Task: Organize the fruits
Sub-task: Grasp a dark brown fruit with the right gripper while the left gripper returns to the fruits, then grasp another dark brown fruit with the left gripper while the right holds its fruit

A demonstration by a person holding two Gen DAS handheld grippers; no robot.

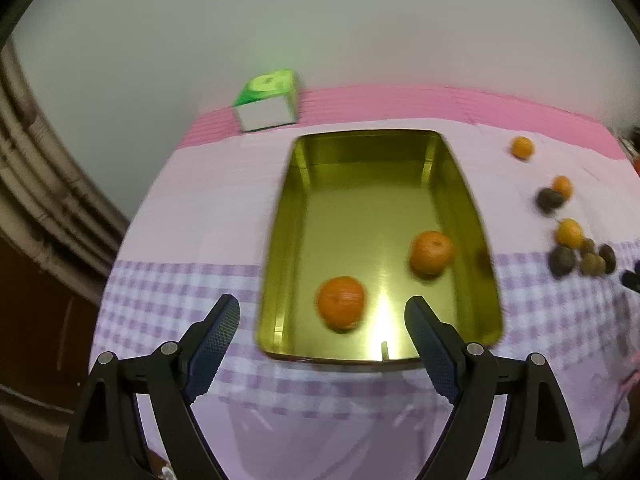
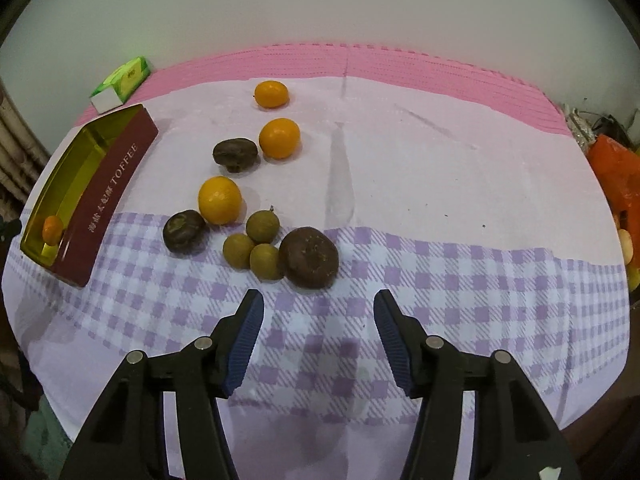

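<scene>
A gold-lined tin [image 1: 288, 216] with a dark red "TOFFEE" side [image 2: 108, 196] lies on the tablecloth and holds two oranges [image 1: 341, 302] [image 1: 432, 252]. My left gripper [image 1: 322, 310] hovers open over the tin's near end, with nothing between its fingers. To the right of the tin lie loose fruits: three oranges [image 2: 219, 200] [image 2: 279, 138] [image 2: 271, 94], three dark brown fruits [image 2: 308, 257] [image 2: 183, 231] [image 2: 235, 154] and three small olive-green ones [image 2: 262, 223]. My right gripper [image 2: 319, 310] stands open and empty just in front of the big brown fruit.
A green and white carton [image 1: 267, 100] stands at the back behind the tin. Orange packaging [image 2: 616, 176] and other items crowd the table's far right edge. The checked purple cloth [image 2: 480, 280] hangs over the near edge.
</scene>
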